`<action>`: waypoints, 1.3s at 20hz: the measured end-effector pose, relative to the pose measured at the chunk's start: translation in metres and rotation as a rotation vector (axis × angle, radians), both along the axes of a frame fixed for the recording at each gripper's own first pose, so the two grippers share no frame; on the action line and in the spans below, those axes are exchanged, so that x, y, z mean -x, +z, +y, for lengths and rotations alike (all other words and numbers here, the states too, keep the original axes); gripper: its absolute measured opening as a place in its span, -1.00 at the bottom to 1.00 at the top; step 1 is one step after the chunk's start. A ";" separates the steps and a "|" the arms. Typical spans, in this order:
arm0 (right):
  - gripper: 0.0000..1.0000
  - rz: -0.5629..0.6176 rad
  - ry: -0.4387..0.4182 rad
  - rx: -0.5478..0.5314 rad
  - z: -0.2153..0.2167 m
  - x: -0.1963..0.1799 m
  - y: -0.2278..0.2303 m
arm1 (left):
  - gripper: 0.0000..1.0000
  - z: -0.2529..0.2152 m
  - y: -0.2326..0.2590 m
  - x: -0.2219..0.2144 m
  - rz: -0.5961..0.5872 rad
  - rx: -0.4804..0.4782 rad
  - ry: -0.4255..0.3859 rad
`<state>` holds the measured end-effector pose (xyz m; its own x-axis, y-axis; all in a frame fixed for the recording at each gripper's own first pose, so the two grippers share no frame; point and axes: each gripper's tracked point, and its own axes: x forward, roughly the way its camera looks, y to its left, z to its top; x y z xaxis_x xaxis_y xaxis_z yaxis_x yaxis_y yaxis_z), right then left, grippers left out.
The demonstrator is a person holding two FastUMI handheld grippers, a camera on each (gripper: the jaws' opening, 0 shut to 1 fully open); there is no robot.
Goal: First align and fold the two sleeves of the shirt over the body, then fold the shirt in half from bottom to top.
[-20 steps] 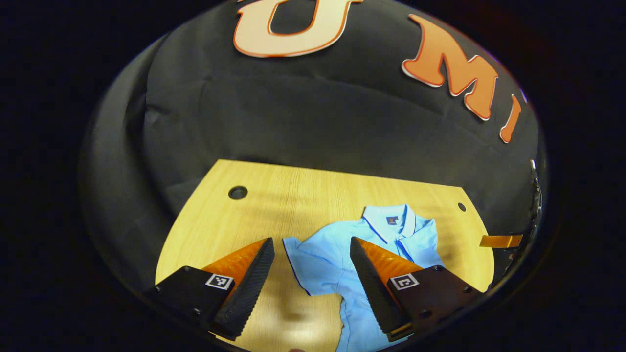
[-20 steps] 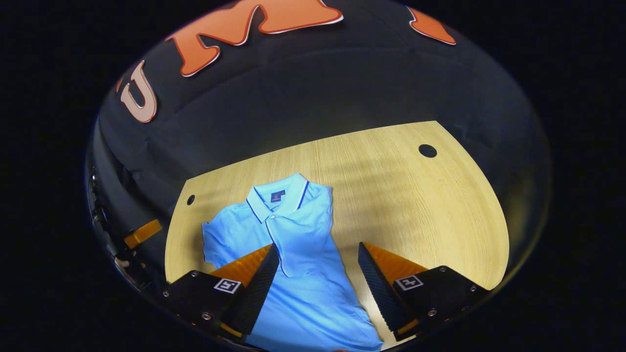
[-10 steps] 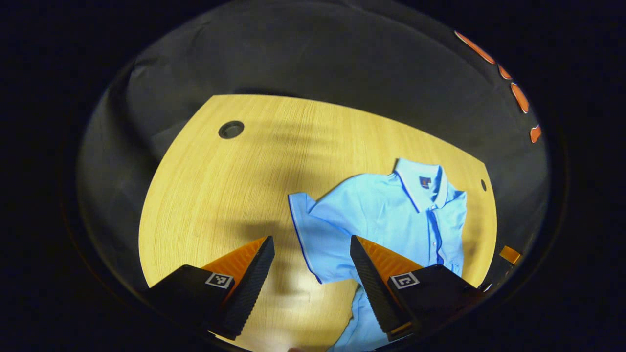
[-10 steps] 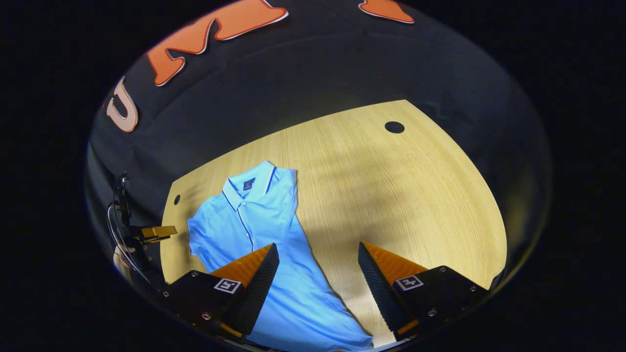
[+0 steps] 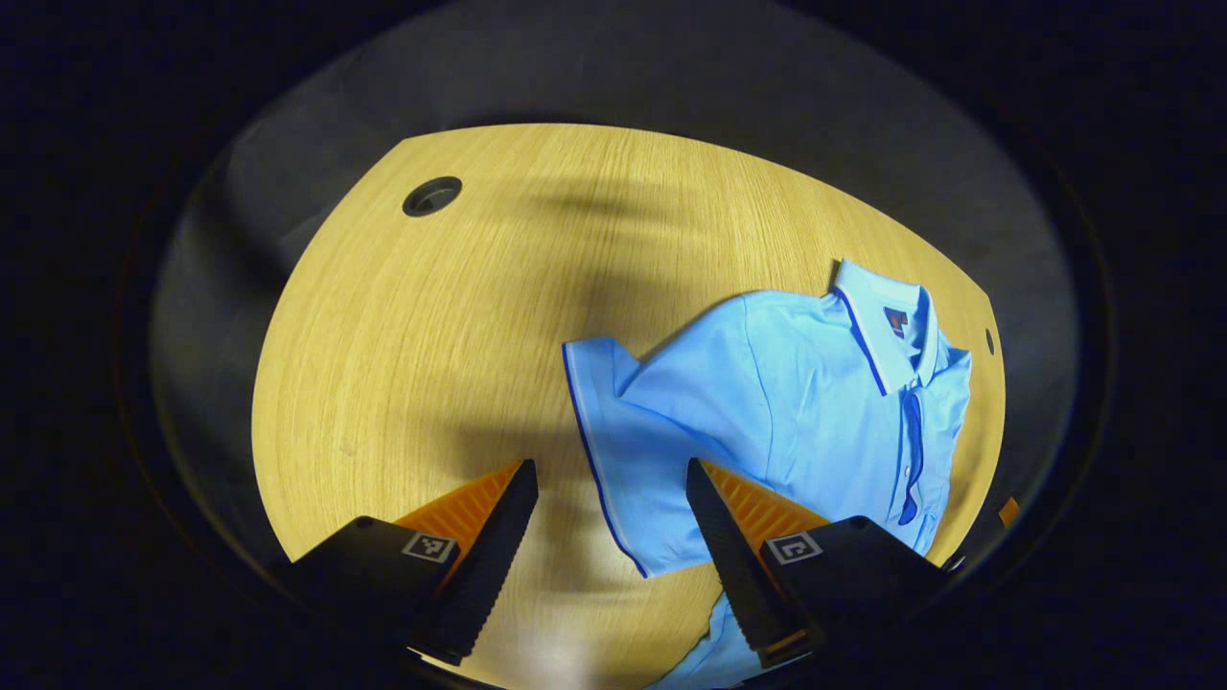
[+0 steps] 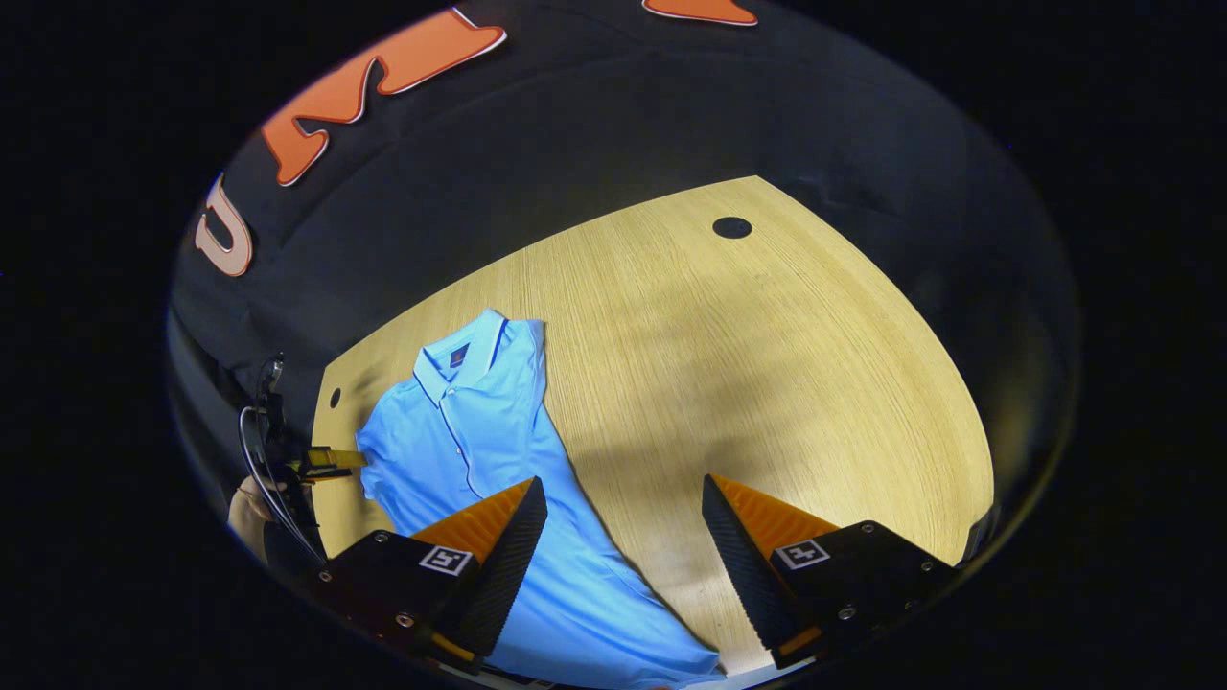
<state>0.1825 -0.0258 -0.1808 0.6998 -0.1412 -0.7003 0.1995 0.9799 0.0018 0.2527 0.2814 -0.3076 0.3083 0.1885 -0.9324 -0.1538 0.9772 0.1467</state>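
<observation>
Shirt [image 5: 767, 402] lies flat on the wooden table [image 5: 403, 364] in the left gripper view, a light blue polo with darker blue trim on the collar and the sleeve hem. Its collar points toward the table's far right edge, and one short sleeve [image 5: 609, 450] is spread out to the side over the bare wood. The left gripper [image 5: 611, 522] hovers above that sleeve with its fingers spread wide and nothing between them; the sleeve's hem runs through the gap, and the right-hand finger [image 5: 724, 537] overlaps the cloth in the picture. A round hole [image 5: 431, 195] sits in the table near its far left corner.

In the right gripper view the shirt [image 6: 479, 431] lies along the left part of the table [image 6: 767, 383], collar away from the camera, body running down toward the bottom edge. The right gripper [image 6: 623, 537] is held above the shirt's right side, fingers wide apart and empty, the left-hand finger [image 6: 503, 546] over the cloth and the other over bare wood. At the far left, the left gripper [image 6: 331, 462] and a hand [image 6: 251, 513] appear just beside the shirt's spread sleeve.
</observation>
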 end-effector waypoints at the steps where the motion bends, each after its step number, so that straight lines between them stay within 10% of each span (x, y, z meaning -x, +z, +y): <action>1: 0.97 0.001 -0.004 -0.002 -0.002 0.001 0.000 | 1.00 0.000 -0.003 0.000 0.004 -0.005 -0.002; 10: 0.97 0.023 -0.029 -0.002 -0.013 0.009 -0.008 | 0.61 0.010 -0.012 -0.002 0.024 -0.086 -0.050; 12: 0.97 0.021 -0.028 0.000 -0.013 0.009 -0.008 | 0.07 0.006 -0.006 -0.002 0.031 -0.086 -0.062; 14: 0.97 0.019 -0.026 0.002 -0.014 0.009 -0.006 | 0.08 0.002 -0.009 0.003 0.029 -0.074 -0.070; 16: 0.97 0.019 -0.025 0.002 -0.013 0.009 -0.005 | -0.69 -0.001 -0.007 -0.002 0.028 -0.080 -0.057; 26: 0.97 0.012 -0.023 0.000 -0.012 0.009 -0.003 | -0.92 -0.014 0.023 -0.004 -0.033 -0.094 -0.102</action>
<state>0.1734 -0.0378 -0.1839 0.6877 -0.1573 -0.7088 0.2220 0.9751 -0.0010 0.2564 0.2676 -0.2851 0.3604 0.2404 -0.9013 -0.0608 0.9702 0.2345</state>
